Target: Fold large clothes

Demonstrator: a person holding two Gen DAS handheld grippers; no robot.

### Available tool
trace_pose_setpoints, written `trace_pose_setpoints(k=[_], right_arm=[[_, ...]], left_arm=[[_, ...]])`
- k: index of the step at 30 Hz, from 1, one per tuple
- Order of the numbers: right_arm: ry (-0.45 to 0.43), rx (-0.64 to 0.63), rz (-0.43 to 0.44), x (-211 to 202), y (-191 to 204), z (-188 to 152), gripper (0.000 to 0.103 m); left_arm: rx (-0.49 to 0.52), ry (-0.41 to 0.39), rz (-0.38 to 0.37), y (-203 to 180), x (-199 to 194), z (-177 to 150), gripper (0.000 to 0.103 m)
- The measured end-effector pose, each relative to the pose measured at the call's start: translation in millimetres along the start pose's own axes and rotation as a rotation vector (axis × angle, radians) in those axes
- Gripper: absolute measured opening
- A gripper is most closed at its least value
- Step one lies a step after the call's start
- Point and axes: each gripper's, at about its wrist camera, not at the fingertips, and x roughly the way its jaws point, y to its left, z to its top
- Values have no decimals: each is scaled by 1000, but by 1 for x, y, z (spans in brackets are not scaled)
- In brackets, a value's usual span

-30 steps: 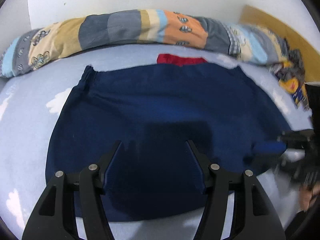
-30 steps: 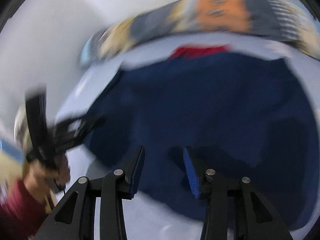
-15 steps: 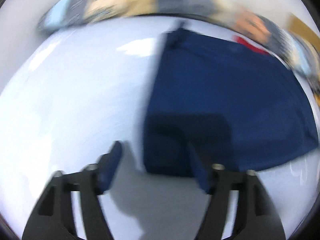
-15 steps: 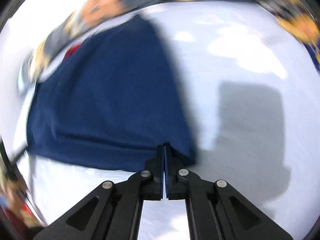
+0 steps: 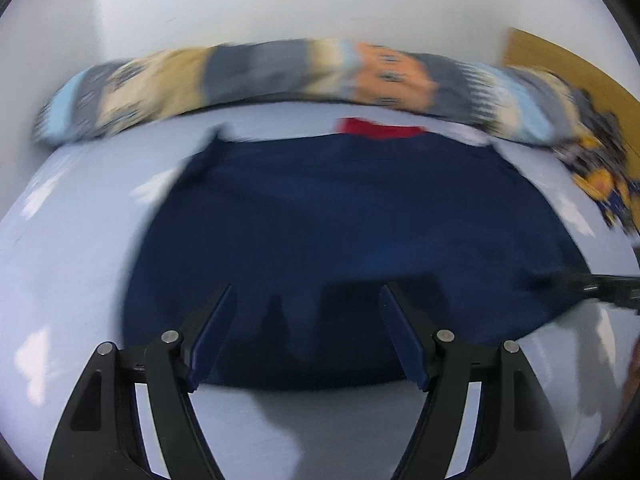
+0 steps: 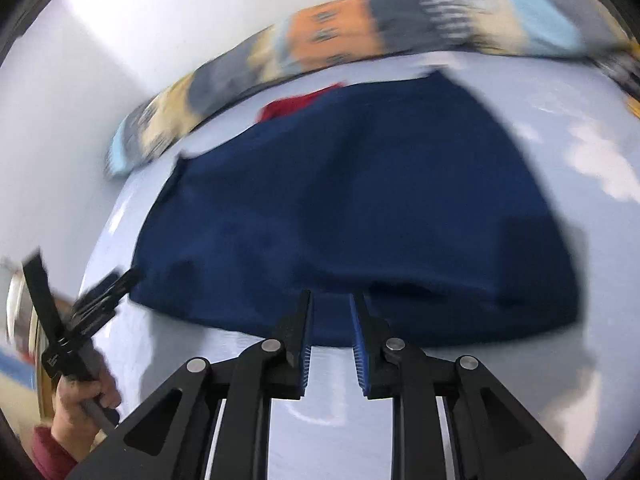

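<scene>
Navy garment (image 5: 352,240) flat on pale sheet (image 5: 72,248), folded to a block, red piece (image 5: 380,128) at far edge; between folds, judged; next calls for gripping near hem; bare sheet both sides; left gripper (image 5: 306,336) wide apart, empty; right gripper (image 6: 331,330) just reopened slightly, empty.

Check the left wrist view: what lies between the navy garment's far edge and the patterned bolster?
A red cloth peeks out there from behind the navy garment; otherwise bare pale sheet below the patterned bolster.

One navy garment (image 5: 340,240), one red item (image 5: 380,128), one patchwork bolster (image 5: 280,76), two grippers (image 5: 306,328) (image 6: 330,332)
</scene>
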Motion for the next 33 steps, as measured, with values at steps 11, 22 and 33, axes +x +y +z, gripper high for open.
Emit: trace_pose_setpoints(k=[11,22,33], right_arm=[[44,156,-197,2,-55,8,30],[9,60,-6,8,-7,20,34],[66,276,136,74,-31,30,0]], left_arm=[[-52,143,34,-12,51,9,89],[-176,154,-10,-8,-36,-28,89],[-145,155,-42,-8,-6,-15,89]])
